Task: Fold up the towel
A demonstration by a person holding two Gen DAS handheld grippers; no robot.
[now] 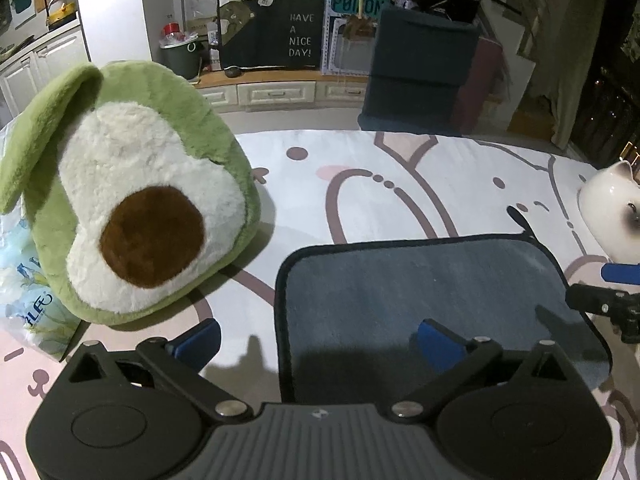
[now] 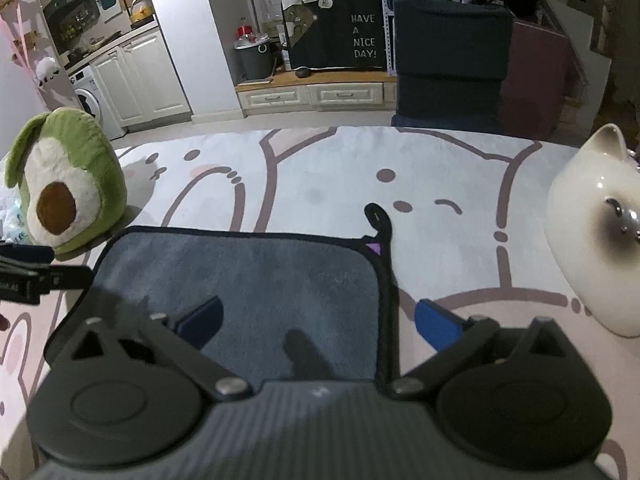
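The grey towel [image 1: 432, 292] lies flat on the tabletop [image 1: 360, 168], its black hanging loop [image 2: 378, 220] at the far right corner. The left claw [image 1: 320, 340] hangs released over the towel's near left edge, one finger off the cloth, one above it. The right claw [image 2: 320, 324] is likewise released, straddling the near right edge. An avocado plush [image 1: 136, 200] stands to the left, a white cat figurine [image 2: 596, 232] to the right.

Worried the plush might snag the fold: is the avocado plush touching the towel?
Apart. The right wrist view shows bare tablecloth between the avocado plush and the gray towel.
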